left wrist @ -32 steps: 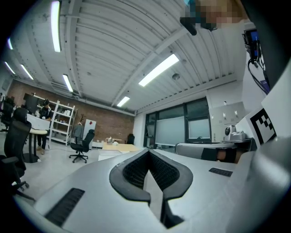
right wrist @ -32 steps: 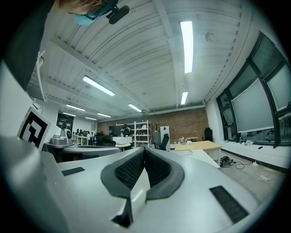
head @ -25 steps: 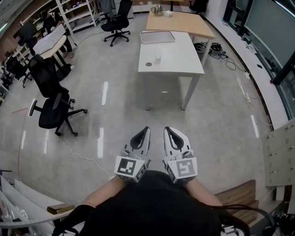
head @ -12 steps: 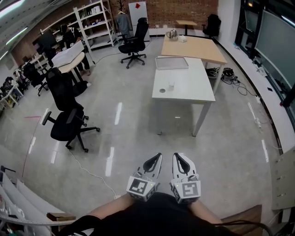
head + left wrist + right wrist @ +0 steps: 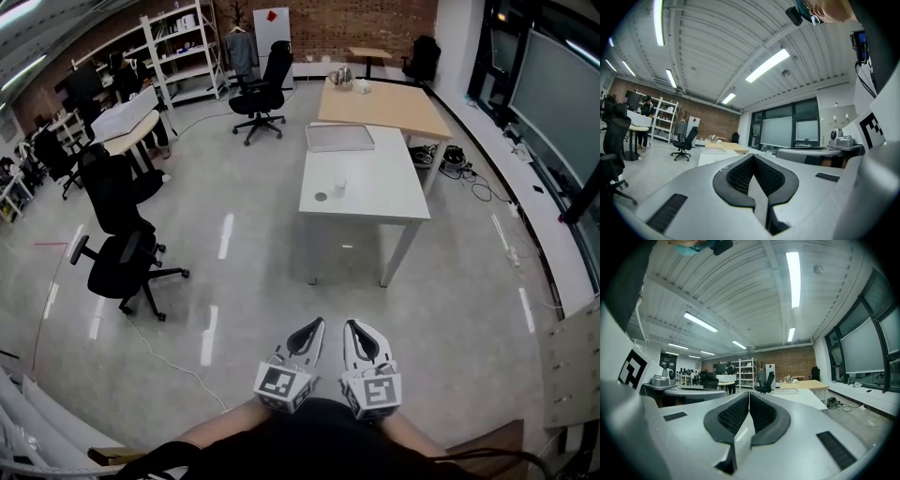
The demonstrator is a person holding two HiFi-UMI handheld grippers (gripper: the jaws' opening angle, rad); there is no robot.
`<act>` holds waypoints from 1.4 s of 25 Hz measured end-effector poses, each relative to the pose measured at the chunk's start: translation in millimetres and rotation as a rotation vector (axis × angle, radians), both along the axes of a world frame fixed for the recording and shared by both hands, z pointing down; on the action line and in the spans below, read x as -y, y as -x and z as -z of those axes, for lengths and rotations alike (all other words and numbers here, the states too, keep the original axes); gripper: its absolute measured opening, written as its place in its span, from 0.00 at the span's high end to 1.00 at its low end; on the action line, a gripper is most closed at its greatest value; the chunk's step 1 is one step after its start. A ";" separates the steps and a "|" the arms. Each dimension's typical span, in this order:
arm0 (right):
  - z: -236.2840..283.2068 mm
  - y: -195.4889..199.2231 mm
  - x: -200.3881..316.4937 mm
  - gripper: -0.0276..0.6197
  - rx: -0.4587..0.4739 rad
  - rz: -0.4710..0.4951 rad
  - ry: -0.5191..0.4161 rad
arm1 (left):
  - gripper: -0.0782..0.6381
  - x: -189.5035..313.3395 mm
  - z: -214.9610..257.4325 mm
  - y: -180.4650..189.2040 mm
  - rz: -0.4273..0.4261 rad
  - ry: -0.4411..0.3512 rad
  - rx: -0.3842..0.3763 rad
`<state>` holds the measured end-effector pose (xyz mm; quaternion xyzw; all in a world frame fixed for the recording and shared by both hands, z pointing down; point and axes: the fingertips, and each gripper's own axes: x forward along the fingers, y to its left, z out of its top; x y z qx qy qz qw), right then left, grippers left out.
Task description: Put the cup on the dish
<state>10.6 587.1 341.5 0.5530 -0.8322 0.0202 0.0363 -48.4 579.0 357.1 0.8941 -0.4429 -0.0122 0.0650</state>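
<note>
A small clear cup (image 5: 339,184) stands on the white table (image 5: 375,192) far ahead, with a small dark round dish (image 5: 322,197) just to its left, apart from it. My left gripper (image 5: 316,324) and right gripper (image 5: 350,325) are held side by side over the floor, well short of the table, pointing level toward it. Both are shut with nothing between their jaws, as the left gripper (image 5: 753,155) and right gripper (image 5: 749,393) show in their own views. Cup and dish are too small to make out in the two gripper views.
A shallow metal tray (image 5: 339,138) lies at the white table's far end, against a wooden table (image 5: 380,103). Black office chairs (image 5: 122,258) stand at the left, and a thin cable (image 5: 173,361) runs over the floor. Shelves and desks line the back left.
Both shut grippers have moved forward together toward the white table. The head view has lifted, so more of the room's far end shows.
</note>
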 end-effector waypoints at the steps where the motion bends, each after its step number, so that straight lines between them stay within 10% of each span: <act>1: -1.1 1.0 5.9 0.94 0.000 -0.002 0.007 | 0.89 6.3 -1.1 0.2 -0.001 0.009 -0.002; 35: -9.9 104.5 243.7 0.94 -0.027 -0.086 0.001 | 0.89 250.9 -6.5 99.3 -0.112 0.009 -0.051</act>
